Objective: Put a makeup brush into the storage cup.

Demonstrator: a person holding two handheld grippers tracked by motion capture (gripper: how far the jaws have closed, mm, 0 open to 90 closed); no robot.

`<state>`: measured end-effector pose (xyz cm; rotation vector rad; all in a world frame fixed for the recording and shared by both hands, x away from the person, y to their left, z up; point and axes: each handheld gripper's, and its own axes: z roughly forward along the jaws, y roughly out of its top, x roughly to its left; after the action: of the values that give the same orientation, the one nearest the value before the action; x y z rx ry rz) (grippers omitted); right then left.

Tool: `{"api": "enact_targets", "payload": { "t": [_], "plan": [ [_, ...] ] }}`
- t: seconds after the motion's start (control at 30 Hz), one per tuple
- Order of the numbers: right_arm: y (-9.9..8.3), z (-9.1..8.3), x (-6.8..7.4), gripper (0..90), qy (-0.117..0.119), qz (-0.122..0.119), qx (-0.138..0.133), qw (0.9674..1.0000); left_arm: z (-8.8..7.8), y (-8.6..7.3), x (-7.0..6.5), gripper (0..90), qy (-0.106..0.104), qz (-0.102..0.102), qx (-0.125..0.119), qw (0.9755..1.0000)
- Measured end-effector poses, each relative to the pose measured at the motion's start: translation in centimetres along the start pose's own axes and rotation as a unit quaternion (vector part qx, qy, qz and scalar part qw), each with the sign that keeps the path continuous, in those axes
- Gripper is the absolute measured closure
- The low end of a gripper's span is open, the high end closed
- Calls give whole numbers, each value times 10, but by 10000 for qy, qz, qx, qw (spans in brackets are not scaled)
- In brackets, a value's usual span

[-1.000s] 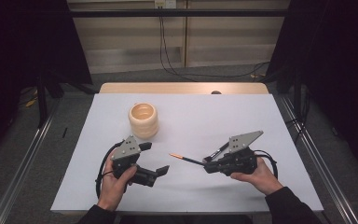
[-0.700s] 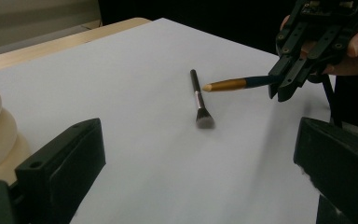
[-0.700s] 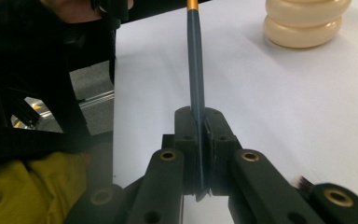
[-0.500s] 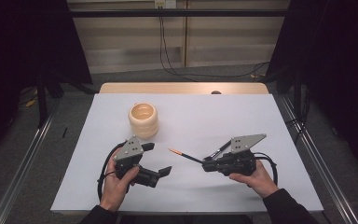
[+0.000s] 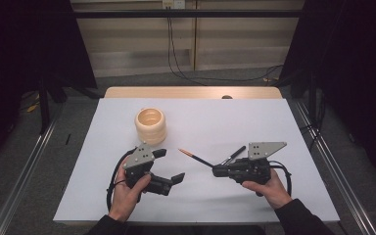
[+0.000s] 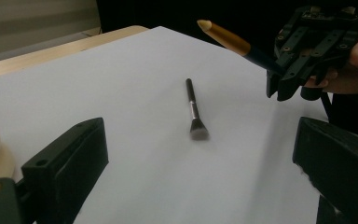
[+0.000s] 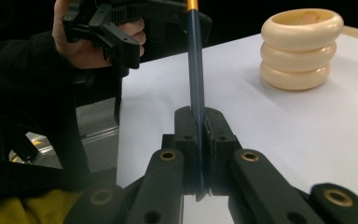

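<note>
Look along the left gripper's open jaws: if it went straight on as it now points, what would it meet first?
Probably the makeup brush lying on the white table, roughly centred ahead of the left gripper; depth is uncertain. The right gripper sits off-line.

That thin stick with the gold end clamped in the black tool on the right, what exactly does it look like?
The brush is slim: a dark blue-black handle, a gold band, then a tapered tip. The right gripper, shut, clamps the handle, so the brush is lifted off the white table, pointing toward the left gripper. Only the jaws touch it. In the right gripper view it runs straight out from them.
</note>
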<state>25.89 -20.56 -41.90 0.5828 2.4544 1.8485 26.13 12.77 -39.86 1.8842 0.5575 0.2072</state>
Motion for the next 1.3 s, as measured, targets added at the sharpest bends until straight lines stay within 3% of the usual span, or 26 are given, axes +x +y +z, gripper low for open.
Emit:
{"api": "enact_targets", "payload": {
  "t": [0.23,0.3,0.37,0.63,0.77,1.03,1.3],
  "plan": [
    [1,1,1,853,64,-22,-75,9999,5,5,-5,57,9,48,-43,10000],
    [2,2,2,853,79,-47,-93,9999,7,5,-5,59,-197,-119,-84,9997],
    [2,2,2,853,96,-78,-102,9999,9,7,-5,55,-265,-103,-88,9996],
    [3,3,3,853,125,-108,-126,9998,16,14,-12,72,-139,24,-77,9999],
    [4,4,4,853,111,-121,-150,9998,19,18,-16,143,-263,105,-193,9994],
    [4,4,4,853,99,-145,-171,9997,18,26,-18,331,-224,39,-298,9993],
    [4,4,4,853,166,-190,-219,9994,16,24,-18,472,-238,-182,-408,9987]
  ]
}}
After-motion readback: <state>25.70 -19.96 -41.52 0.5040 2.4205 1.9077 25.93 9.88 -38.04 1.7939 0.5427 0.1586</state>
